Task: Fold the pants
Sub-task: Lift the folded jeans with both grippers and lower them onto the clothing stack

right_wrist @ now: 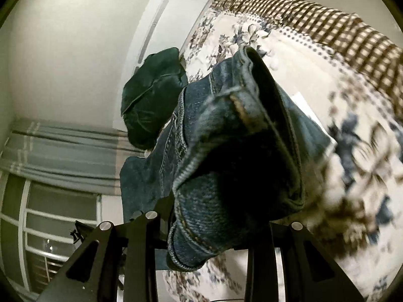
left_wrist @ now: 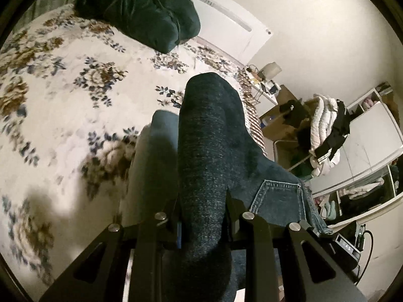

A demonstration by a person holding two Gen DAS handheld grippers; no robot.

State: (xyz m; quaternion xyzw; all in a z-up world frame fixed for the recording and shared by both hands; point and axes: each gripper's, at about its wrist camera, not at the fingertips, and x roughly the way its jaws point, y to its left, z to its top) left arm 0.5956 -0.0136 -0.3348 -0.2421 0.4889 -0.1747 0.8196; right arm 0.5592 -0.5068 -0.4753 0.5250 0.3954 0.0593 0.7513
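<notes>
The pants are dark blue jeans, lifted above a floral bedspread. In the left wrist view a thick fold of denim runs up between my left gripper's fingers, which are shut on it; a back pocket with light stitching hangs to the right. In the right wrist view my right gripper is shut on a bunched part of the jeans, with the waistband seam and stitching on show. The fabric hides both grippers' fingertips.
A dark green cushion lies at the head of the bed, also in the right wrist view. A checked blanket edges the bed. A chair piled with clothes, a wardrobe and a curtained window stand around.
</notes>
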